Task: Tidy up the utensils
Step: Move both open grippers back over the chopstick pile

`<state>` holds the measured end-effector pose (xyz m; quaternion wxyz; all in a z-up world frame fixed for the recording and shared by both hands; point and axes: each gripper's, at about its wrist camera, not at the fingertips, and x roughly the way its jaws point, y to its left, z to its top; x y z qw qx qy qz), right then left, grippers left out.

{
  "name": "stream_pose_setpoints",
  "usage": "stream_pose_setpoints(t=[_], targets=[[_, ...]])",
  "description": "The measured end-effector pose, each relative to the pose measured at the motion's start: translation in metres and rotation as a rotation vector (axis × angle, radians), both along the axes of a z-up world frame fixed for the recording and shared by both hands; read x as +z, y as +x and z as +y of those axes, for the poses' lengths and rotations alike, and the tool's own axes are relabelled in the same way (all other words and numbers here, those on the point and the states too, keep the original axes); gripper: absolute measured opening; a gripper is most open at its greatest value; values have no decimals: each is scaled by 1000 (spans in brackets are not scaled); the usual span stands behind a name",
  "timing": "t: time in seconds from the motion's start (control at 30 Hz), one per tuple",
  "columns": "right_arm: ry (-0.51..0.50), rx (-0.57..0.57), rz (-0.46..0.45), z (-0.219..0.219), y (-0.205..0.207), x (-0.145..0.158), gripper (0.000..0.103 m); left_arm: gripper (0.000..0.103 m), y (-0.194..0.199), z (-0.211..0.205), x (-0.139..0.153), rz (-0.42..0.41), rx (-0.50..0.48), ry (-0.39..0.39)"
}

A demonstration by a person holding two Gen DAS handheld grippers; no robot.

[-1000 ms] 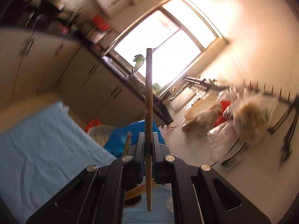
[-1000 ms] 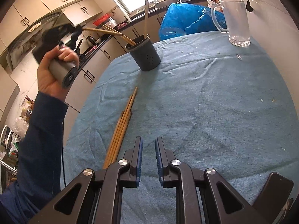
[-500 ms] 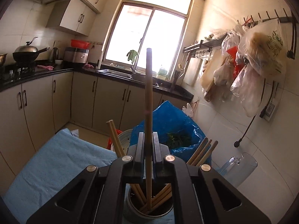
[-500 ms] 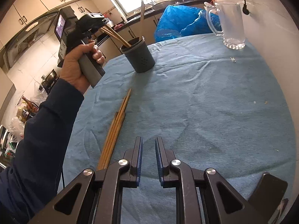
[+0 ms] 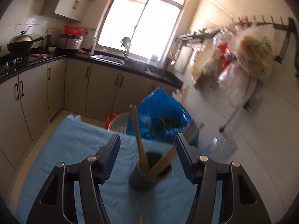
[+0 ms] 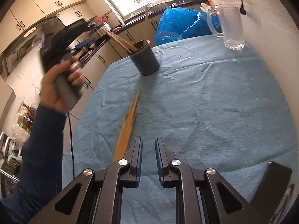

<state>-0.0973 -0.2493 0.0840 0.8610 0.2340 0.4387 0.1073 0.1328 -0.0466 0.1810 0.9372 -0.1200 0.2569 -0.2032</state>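
The left tongs (image 5: pixel 147 154), which clamped a wooden chopstick half a second ago, now gape wide and empty above the dark grey perforated utensil cup (image 5: pixel 150 173), where that stick has joined the other wooden chopsticks (image 5: pixel 139 136). The right tongs (image 6: pixel 149 154) remain nearly closed with a narrow gap, holding nothing, low over the blue-clothed counter (image 6: pixel 205 102); a loose bundle of wooden chopsticks (image 6: pixel 128 125) lies just left of them. No readable writing shows.
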Motion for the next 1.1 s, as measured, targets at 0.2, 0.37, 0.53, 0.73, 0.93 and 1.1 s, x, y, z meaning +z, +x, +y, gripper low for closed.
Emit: stream_pose_setpoints(t=[0.2, 0.37, 0.53, 0.73, 0.93, 1.1], targets=[[83, 38, 93, 34, 35, -19, 15, 61, -50, 43, -22, 162, -95, 94], [58, 42, 164, 65, 72, -38, 15, 61, -86, 88, -58, 286, -77, 58], [-9, -9, 212, 80, 106, -51, 15, 61, -118, 109, -86, 336, -71, 75], [-93, -26, 282, 92, 122, -69, 15, 61, -135, 120, -107, 368, -61, 90], [-182, -25, 271, 103, 125, -69, 15, 61, -140, 118, -115, 395, -56, 103], [-394, 43, 265, 125, 131, -66, 9, 61, -143, 101, -114, 391, -79, 117]])
